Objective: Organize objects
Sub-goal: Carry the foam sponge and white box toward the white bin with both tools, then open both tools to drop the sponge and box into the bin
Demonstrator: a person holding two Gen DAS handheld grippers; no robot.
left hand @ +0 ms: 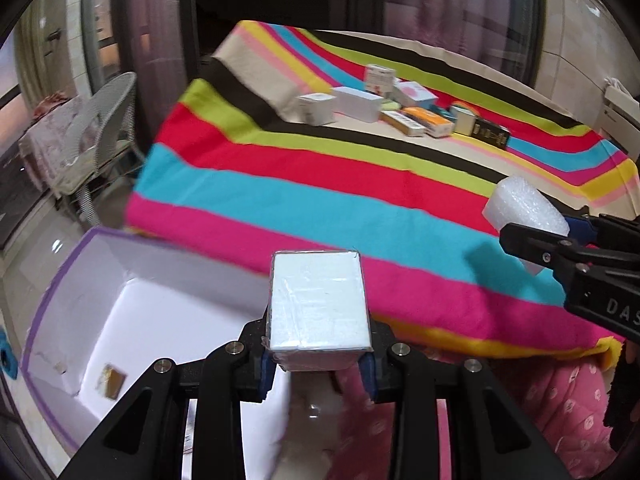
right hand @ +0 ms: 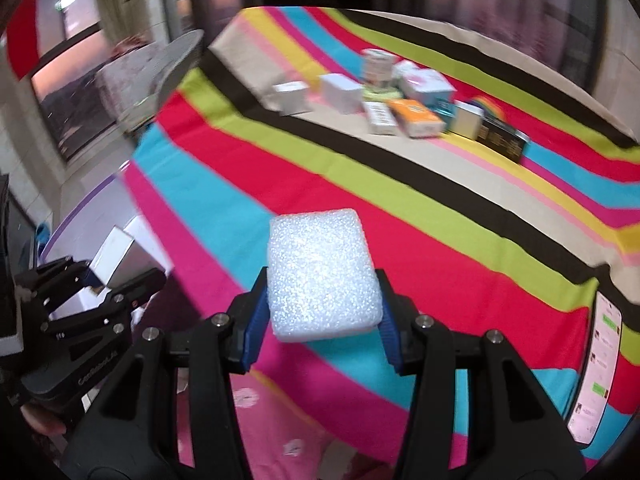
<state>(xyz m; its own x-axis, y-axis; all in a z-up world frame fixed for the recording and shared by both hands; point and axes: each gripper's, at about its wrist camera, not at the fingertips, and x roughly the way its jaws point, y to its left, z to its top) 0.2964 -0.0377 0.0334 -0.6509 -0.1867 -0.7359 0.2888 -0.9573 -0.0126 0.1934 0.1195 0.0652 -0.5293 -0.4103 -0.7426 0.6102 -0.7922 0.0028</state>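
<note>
Two grippers clamp loads above the striped blanket's (left hand: 320, 184) near edge. The left gripper (left hand: 318, 364) pinches a plastic-wrapped white box (left hand: 318, 304); the right gripper (right hand: 322, 320), lettered "DAS", squeezes a bubble-wrapped block (right hand: 322, 272).

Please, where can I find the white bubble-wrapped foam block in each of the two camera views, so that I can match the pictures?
Left wrist view: the white bubble-wrapped foam block is at the right edge, held in the right gripper above the striped blanket.
Right wrist view: the block is at the centre, between the gripper's blue pads.
Shared landmark: the cluster of small cardboard boxes on the blanket's far part.
</note>
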